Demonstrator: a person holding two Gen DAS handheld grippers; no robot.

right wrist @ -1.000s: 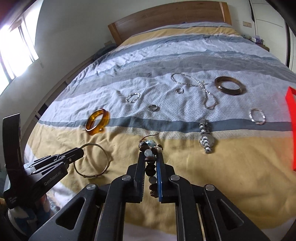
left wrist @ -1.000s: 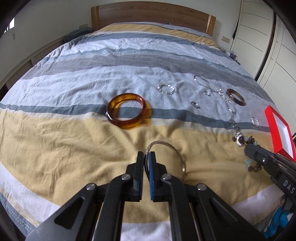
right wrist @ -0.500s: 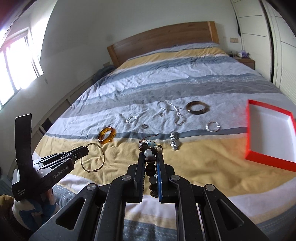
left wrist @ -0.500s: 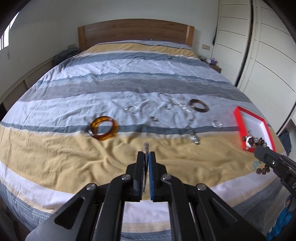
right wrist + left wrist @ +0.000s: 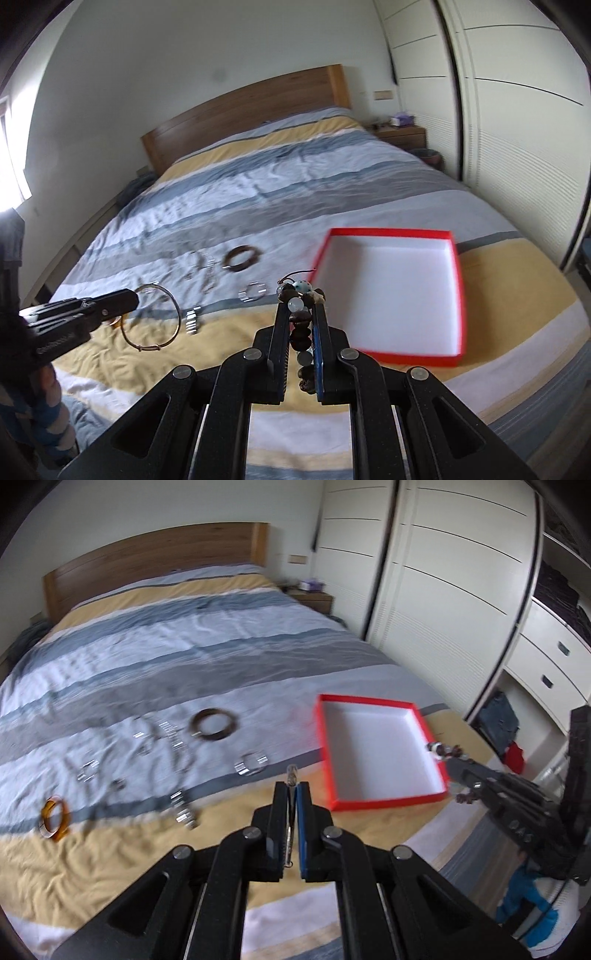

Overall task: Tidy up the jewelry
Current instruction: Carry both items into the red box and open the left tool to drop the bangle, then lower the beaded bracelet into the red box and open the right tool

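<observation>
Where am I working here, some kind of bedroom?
Yes, almost certainly a home bedroom. The jewelry lies on a made bed with a striped duvet and a wooden headboard. White built-in wardrobe doors line the wall beside it, and a small bedside table stands by the headboard.

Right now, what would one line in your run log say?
left gripper: shut on thin bangle | right gripper: shut on bead bracelet | red box: empty, on bed

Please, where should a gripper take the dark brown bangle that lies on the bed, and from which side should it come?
Grip the dark brown bangle across one section of its rim, coming from above with one finger inside the ring and one outside. It lies flat on the bedspread, so its edge offers little from the side.
</observation>
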